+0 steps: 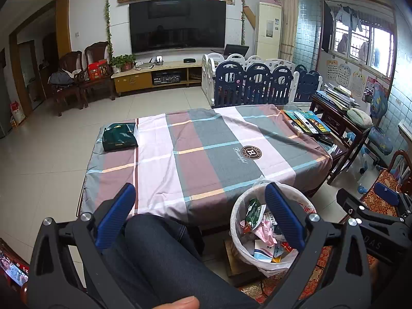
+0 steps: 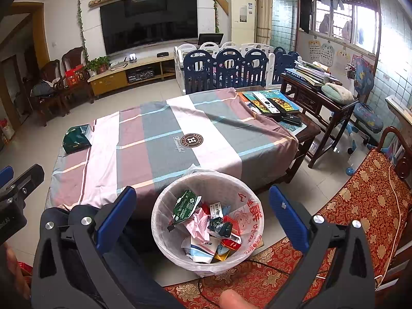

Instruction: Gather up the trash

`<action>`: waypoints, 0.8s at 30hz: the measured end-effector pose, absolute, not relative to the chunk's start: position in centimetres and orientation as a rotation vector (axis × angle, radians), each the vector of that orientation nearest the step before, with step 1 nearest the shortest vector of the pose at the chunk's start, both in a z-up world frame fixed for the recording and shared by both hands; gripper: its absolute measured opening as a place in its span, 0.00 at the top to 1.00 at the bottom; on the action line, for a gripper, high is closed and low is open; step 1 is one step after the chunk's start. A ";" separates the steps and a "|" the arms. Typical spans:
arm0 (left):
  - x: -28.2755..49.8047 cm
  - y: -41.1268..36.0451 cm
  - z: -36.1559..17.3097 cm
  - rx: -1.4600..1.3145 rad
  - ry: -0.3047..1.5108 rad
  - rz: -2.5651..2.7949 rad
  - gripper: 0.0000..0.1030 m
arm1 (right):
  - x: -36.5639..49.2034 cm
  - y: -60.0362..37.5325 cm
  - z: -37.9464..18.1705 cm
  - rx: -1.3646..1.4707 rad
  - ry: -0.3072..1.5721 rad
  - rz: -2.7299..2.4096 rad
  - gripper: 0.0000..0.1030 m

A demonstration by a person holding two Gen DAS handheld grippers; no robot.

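Beside the near edge of the table (image 2: pixel 144 139), a lined trash bin (image 2: pixel 164 234) stands on the floor, holding crumpled wrappers (image 2: pixel 203 221). Above the bin, the right gripper (image 2: pixel 202 200) hangs with jaws spread wide, gripping nothing. Left of the bin, over the person's knee (image 1: pixel 154 242), the left gripper (image 1: pixel 199 198) is likewise wide apart and empty.

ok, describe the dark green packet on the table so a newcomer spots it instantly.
Start at the table with the checked cloth. Go to its far left corner, opposite the books: the dark green packet lies flat there, alone, the only glossy dark thing on the cloth.
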State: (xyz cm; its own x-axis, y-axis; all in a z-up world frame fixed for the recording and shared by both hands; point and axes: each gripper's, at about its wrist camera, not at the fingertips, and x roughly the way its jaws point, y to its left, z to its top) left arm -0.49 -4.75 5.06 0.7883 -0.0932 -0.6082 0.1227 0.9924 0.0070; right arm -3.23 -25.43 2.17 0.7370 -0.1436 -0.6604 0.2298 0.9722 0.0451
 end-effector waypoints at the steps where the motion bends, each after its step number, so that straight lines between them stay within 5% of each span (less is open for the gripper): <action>1: 0.0 -5.2 4.9 0.048 0.655 -0.117 0.03 | -3.2 -25.5 2.0 0.127 0.715 -0.206 0.03; 24: -0.2 -5.0 4.6 0.048 0.662 -0.118 0.03 | -2.8 -25.5 1.4 0.139 0.738 -0.206 0.03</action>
